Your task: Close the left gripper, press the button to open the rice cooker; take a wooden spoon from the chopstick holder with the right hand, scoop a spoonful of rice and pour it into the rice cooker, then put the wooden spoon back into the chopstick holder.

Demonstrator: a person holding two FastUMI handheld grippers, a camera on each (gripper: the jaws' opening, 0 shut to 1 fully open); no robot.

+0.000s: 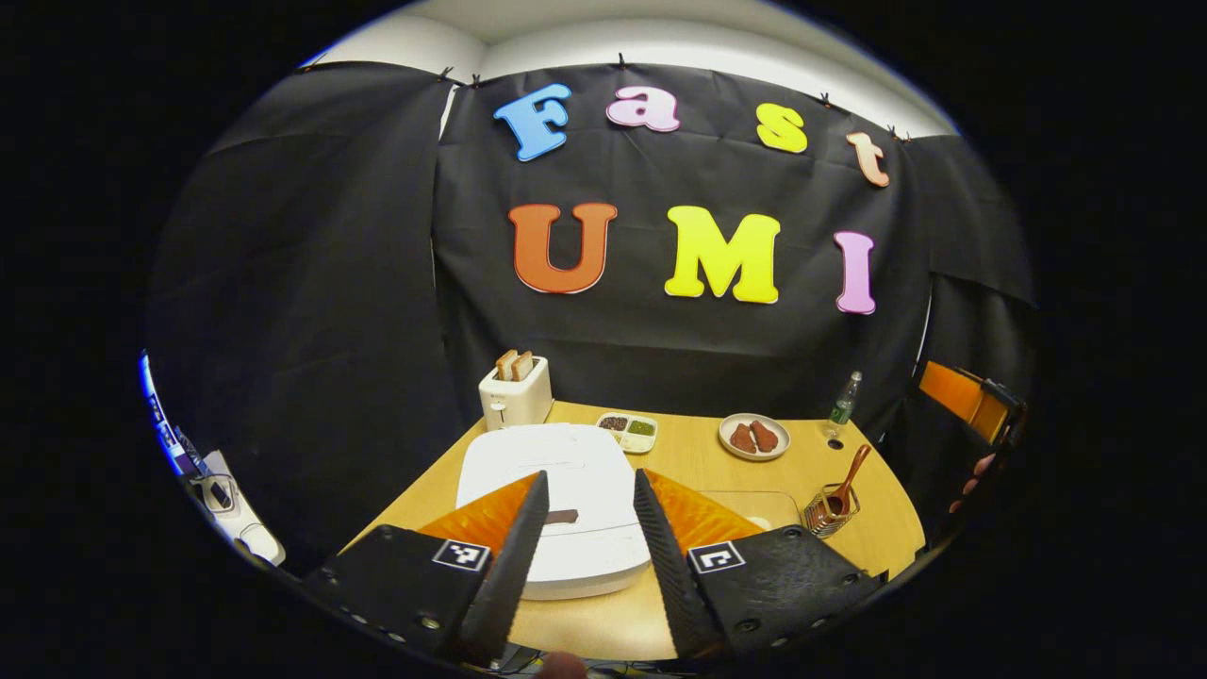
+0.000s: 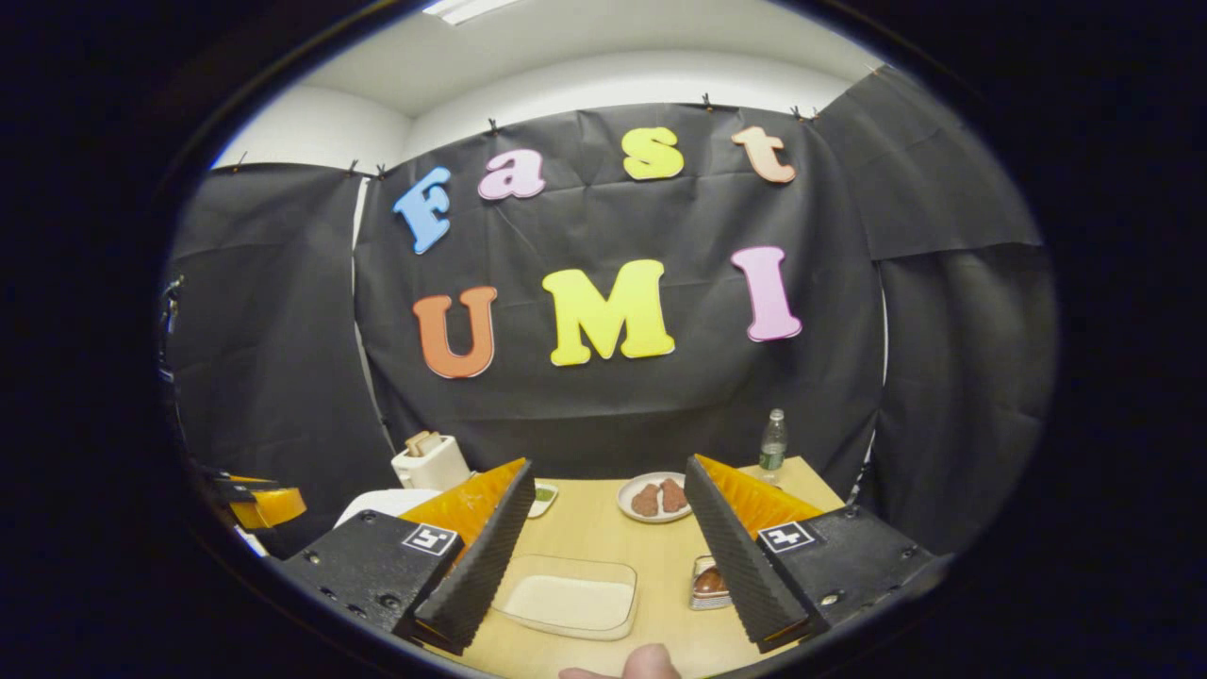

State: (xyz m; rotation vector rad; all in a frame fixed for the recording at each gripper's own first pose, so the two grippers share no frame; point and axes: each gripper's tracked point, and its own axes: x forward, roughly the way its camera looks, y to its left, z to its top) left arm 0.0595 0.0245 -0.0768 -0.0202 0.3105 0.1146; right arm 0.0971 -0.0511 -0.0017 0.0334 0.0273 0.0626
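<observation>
A: What sits around the rice cooker (image 1: pixel 566 509)?

B: It rests on the wooden desk (image 1: pixel 717 462). Behind its far left corner stands a white toaster (image 1: pixel 515 394) with two slices of bread sticking out. Just beyond its far right corner lies a small divided dish (image 1: pixel 629 431), and farther right of that a plate (image 1: pixel 754 437) with two brown pieces on it. A green-labelled bottle (image 1: pixel 843 404) stands by the wall, well to the right of the cooker. A clear tray of rice (image 2: pixel 569 596) lies right of the cooker, toward the near edge.

A: And the cooker itself?

B: White, flat-topped, rounded corners, lid down, with a dark button strip at its front edge. Nothing lies on the lid.

A: The spoon?

B: The wooden spoon (image 1: pixel 848 477) stands tilted in the wire chopstick holder (image 1: pixel 831 510), right of the cooker and past the rice tray.

A: The grippers?

B: The left gripper (image 1: pixel 590 554) hovers above the cooker's near edge, fingers spread apart, touching nothing. The right gripper (image 2: pixel 605 556) hangs over the rice tray, fingers spread wide, empty.
</observation>
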